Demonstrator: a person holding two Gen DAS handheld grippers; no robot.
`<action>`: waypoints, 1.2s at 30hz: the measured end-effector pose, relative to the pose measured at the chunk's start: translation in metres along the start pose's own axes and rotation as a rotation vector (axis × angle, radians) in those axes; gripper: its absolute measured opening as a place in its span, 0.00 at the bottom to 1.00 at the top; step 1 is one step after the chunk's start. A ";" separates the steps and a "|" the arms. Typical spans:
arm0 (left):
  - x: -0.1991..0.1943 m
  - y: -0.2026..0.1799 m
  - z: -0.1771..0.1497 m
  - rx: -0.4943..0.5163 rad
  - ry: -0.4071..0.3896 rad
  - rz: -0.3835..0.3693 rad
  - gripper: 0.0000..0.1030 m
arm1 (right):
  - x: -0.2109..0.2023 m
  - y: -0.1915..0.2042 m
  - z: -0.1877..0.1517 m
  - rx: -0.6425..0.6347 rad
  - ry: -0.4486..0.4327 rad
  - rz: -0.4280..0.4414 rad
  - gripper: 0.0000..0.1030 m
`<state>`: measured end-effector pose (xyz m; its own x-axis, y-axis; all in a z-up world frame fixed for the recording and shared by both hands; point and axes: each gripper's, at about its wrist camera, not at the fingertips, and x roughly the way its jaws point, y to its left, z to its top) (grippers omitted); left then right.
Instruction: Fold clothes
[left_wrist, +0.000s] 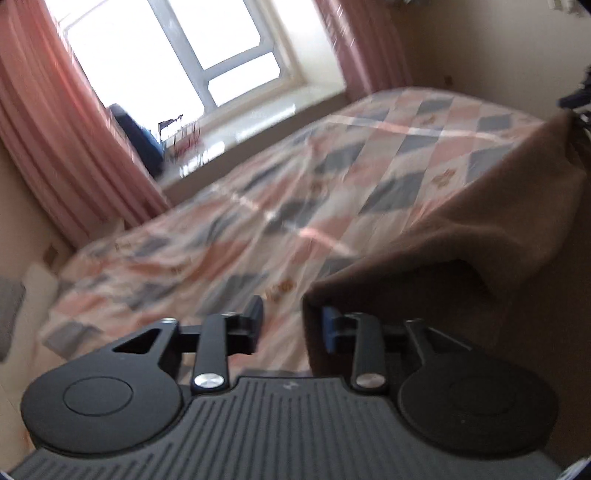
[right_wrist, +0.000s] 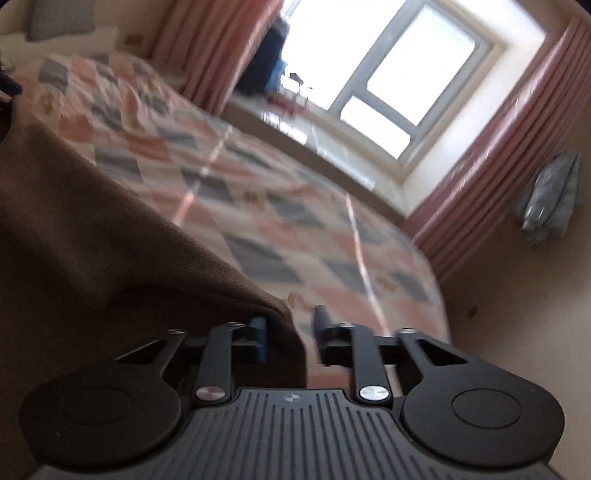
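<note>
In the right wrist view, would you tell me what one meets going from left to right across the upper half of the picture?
Brown garment → patchwork bedspread → left pink curtain → window → right pink curtain → pale cloth hanging on the wall.

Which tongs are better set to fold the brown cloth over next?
Probably right. The brown cloth fills most of the gap in the right tongs; in the left tongs it lies only by one finger, bedspread showing beside it.
</note>
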<state>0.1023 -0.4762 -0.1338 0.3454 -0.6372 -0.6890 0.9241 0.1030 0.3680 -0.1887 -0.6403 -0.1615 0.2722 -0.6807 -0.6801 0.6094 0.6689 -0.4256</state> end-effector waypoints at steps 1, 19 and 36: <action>0.046 -0.002 0.004 -0.010 0.080 0.012 0.40 | 0.042 -0.002 -0.001 0.030 0.074 0.035 0.50; 0.214 -0.170 -0.035 0.051 0.265 -0.322 0.21 | 0.191 0.075 -0.032 -0.034 0.132 0.591 0.27; 0.096 -0.017 -0.193 -0.568 0.513 -0.136 0.31 | 0.051 -0.038 -0.249 0.807 0.373 0.394 0.49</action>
<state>0.1513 -0.3915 -0.3265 0.1276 -0.2532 -0.9590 0.8582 0.5128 -0.0212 -0.3840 -0.6258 -0.3286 0.3970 -0.2206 -0.8909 0.8905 0.3277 0.3157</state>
